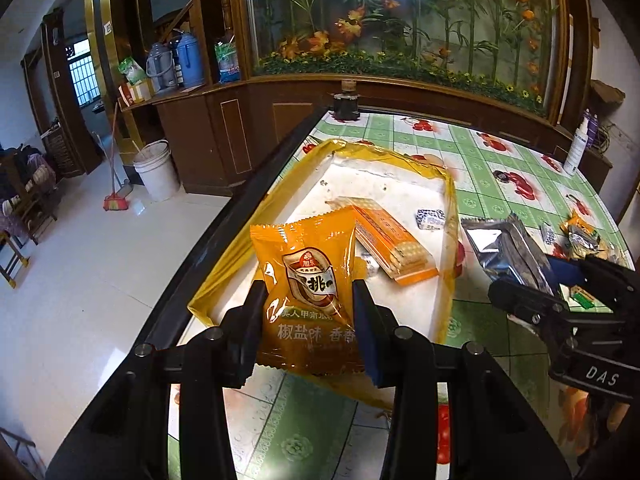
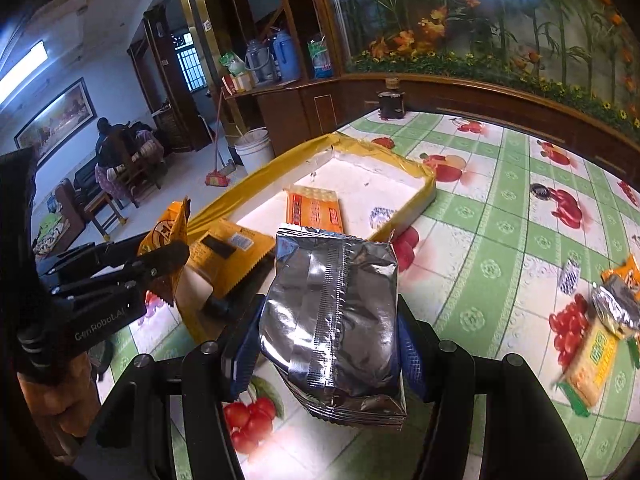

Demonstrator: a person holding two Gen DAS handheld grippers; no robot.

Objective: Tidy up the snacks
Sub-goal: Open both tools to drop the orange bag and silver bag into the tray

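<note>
Black grippers with silver bolts, blue-padded fingers point(image 1: 366, 320), white "DAS" and "GenRobot.AI" lettering.

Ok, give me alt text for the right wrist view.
The right gripper has its jaws shut on a crinkled silver foil snack bag above a green fruit-print tablecloth. Beyond lies a yellow-rimmed white tray holding an orange biscuit pack.

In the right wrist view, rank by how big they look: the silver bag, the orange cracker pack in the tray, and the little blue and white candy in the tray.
1. silver bag, though it sits in the right claw nearest the lens, so its size is exaggerated.
2. orange cracker pack.
3. blue and white candy, clearly smallest.
</note>
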